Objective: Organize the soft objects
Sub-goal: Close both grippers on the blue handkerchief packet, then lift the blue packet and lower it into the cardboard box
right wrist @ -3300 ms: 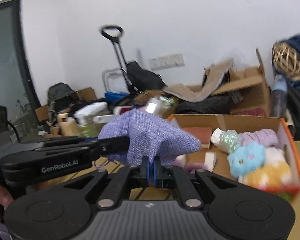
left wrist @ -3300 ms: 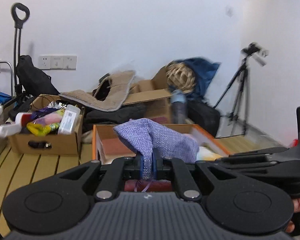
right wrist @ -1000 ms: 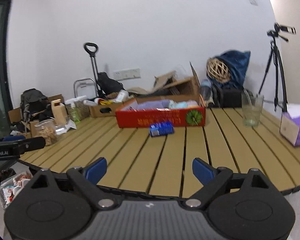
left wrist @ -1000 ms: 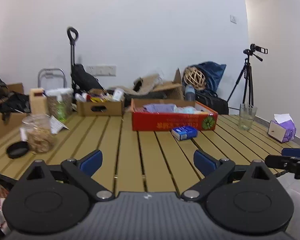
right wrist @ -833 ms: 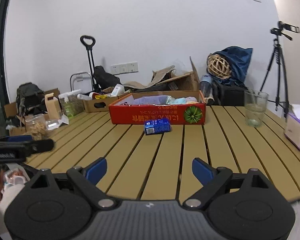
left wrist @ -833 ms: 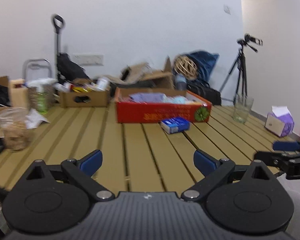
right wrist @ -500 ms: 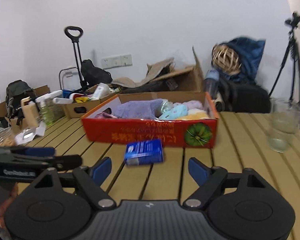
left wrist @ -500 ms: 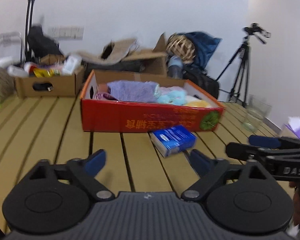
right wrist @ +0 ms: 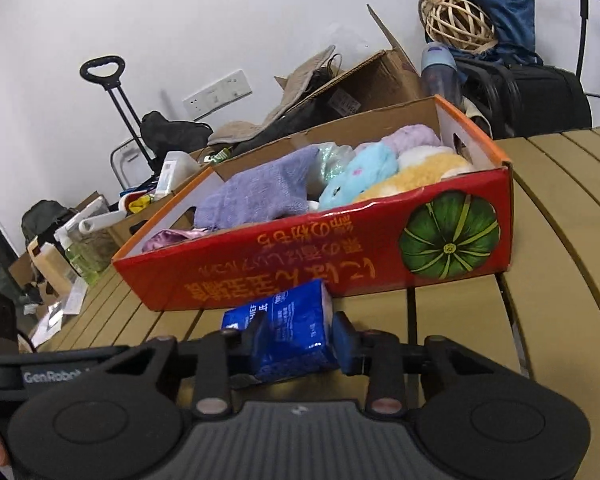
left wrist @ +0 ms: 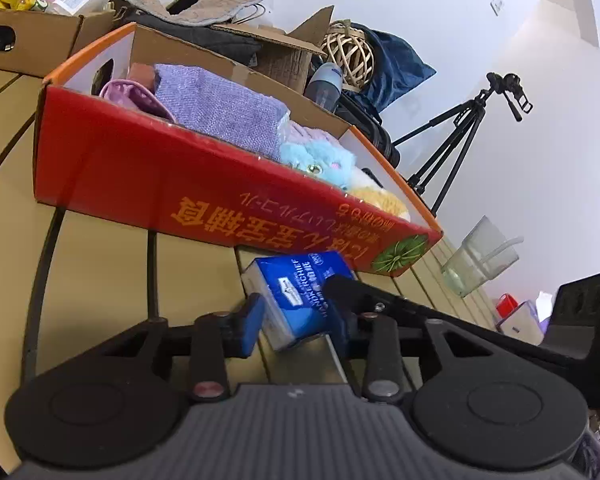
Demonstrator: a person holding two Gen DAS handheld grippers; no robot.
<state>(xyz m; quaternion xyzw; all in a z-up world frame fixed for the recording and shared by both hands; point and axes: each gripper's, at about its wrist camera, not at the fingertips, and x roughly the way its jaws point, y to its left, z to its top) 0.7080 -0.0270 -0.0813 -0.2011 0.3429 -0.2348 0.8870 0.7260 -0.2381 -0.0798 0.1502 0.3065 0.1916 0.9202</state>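
Slippage is the risk: the blue tissue pack (right wrist: 290, 334) is soft, glossy plastic and may squirm out if both tools pull unevenly. Right gripper (right wrist: 294, 338) is narrowed onto it; left gripper (left wrist: 294, 322) brackets it too (contact unclear). It lies just before the red box (right wrist: 340, 256).

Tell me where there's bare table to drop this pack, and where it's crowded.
Bare slats lie right of the red box and left of the pack. The box itself is crowded with cloth and plush.
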